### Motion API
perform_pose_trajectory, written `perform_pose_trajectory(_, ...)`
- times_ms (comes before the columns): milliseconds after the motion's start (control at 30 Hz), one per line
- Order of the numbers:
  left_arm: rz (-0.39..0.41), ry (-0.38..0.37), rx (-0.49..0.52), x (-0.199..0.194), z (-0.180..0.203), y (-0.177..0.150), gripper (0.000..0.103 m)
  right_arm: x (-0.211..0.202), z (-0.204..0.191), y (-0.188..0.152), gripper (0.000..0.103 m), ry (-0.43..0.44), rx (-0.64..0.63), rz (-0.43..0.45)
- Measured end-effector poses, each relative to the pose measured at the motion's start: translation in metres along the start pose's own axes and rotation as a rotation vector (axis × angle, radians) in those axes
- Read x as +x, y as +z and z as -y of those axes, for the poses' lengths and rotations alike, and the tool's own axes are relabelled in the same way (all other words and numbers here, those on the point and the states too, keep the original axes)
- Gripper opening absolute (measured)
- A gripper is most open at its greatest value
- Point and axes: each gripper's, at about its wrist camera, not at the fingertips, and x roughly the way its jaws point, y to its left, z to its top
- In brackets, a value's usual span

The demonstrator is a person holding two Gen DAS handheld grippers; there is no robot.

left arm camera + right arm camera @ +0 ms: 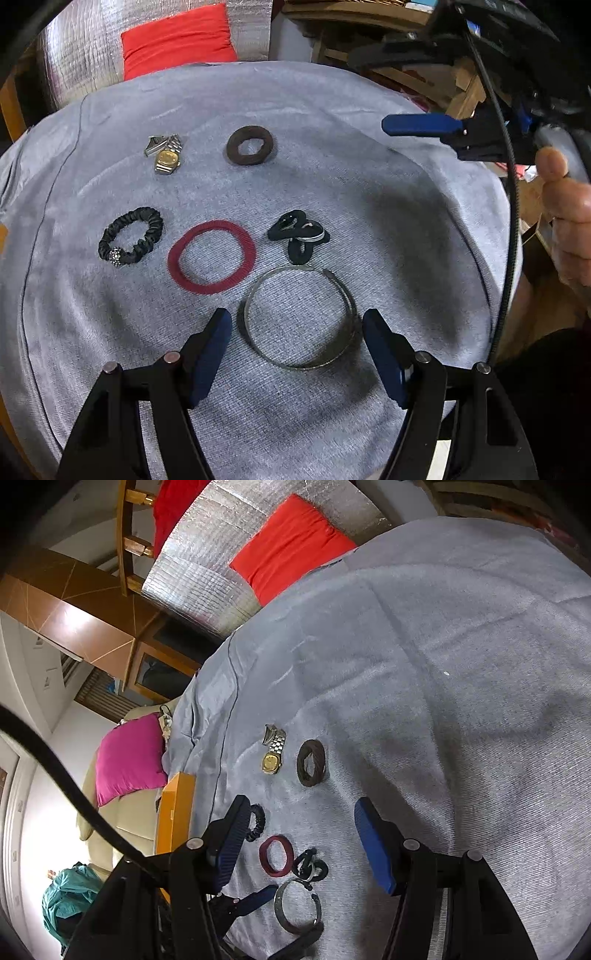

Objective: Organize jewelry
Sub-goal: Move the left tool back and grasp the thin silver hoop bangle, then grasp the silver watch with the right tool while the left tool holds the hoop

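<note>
Grey ribbed cloth spread out, gold-faced watch with silver band, fuzzy brown ring, shiny black scrunchie, dark red ribbed hair tie, dull silver bangle, blue gripper pads

Metal bangle flat on cloth, red band beside

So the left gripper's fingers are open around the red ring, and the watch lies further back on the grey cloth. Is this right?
Not quite. The left gripper has its fingers open around the metal bangle, not the red ring, which lies just beyond it. The left wrist view shows this. The watch does lie further back on the grey cloth.
</note>
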Motion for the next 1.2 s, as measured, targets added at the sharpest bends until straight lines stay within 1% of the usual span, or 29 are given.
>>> perform_pose_trajectory(33,0.009,0.006,0.003,-0.003,-0.001,-0.003,0.063,0.0,-0.001,0.0,0.063,0.0,0.0,0.002)
perform_pose_trajectory(133,0.018,-0.004,-0.021,-0.007,-0.005,-0.003,0.063,0.002,-0.005,0.0,0.063,0.008,-0.001,0.007)
perform_pose_trajectory(200,0.031,0.005,-0.037,-0.014,-0.013,-0.004,0.063,0.006,-0.009,0.0,0.063,0.011,-0.006,0.006)
perform_pose_trajectory(233,0.045,0.015,-0.046,-0.019,-0.017,-0.003,0.063,0.008,-0.012,0.0,0.063,0.014,-0.011,0.003)
perform_pose_trajectory(367,0.096,0.016,-0.117,-0.044,-0.043,-0.006,0.063,0.027,-0.035,0.005,0.063,0.024,-0.073,-0.005)
perform_pose_trajectory(433,0.124,0.05,-0.15,-0.057,-0.058,-0.007,0.063,0.04,-0.046,0.008,0.06,0.025,-0.099,-0.015)
perform_pose_trajectory(467,0.136,0.074,-0.167,-0.062,-0.064,-0.008,0.063,0.048,-0.052,0.009,0.056,0.029,-0.112,-0.025)
perform_pose_trajectory(533,0.147,0.106,-0.216,-0.068,-0.082,-0.009,0.063,0.071,-0.063,0.01,0.055,0.025,-0.131,-0.056)
perform_pose_trajectory(600,0.15,0.16,-0.245,-0.072,-0.095,-0.011,0.063,0.092,-0.072,0.01,0.055,0.014,-0.145,-0.081)
perform_pose_trajectory(633,0.146,0.196,-0.255,-0.073,-0.101,-0.011,0.063,0.102,-0.075,0.01,0.054,0.006,-0.152,-0.092)
perform_pose_trajectory(700,0.139,0.224,-0.289,-0.077,-0.113,-0.015,0.063,0.123,-0.082,0.01,0.053,-0.023,-0.163,-0.11)
perform_pose_trajectory(767,0.133,0.237,-0.317,-0.078,-0.122,-0.016,0.063,0.141,-0.086,0.012,0.053,-0.057,-0.168,-0.111)
perform_pose_trajectory(867,0.129,0.253,-0.36,-0.082,-0.134,-0.017,0.063,0.164,-0.088,0.018,0.053,-0.127,-0.16,-0.089)
perform_pose_trajectory(967,0.131,0.257,-0.383,-0.084,-0.141,-0.018,0.063,0.183,-0.085,0.025,0.053,-0.215,-0.157,-0.065)
perform_pose_trajectory(1067,0.128,0.261,-0.395,-0.08,-0.147,-0.019,0.063,0.193,-0.084,0.03,0.052,-0.235,-0.156,-0.043)
perform_pose_trajectory(1133,0.124,0.256,-0.398,-0.08,-0.149,-0.019,0.063,0.198,-0.085,0.034,0.046,-0.236,-0.151,-0.04)
perform_pose_trajectory(1167,0.123,0.258,-0.398,-0.079,-0.149,-0.019,0.063,0.202,-0.084,0.035,0.038,-0.246,-0.148,-0.04)
perform_pose_trajectory(1200,0.121,0.259,-0.398,-0.078,-0.15,-0.018,0.063,0.206,-0.083,0.036,0.032,-0.272,-0.157,-0.04)
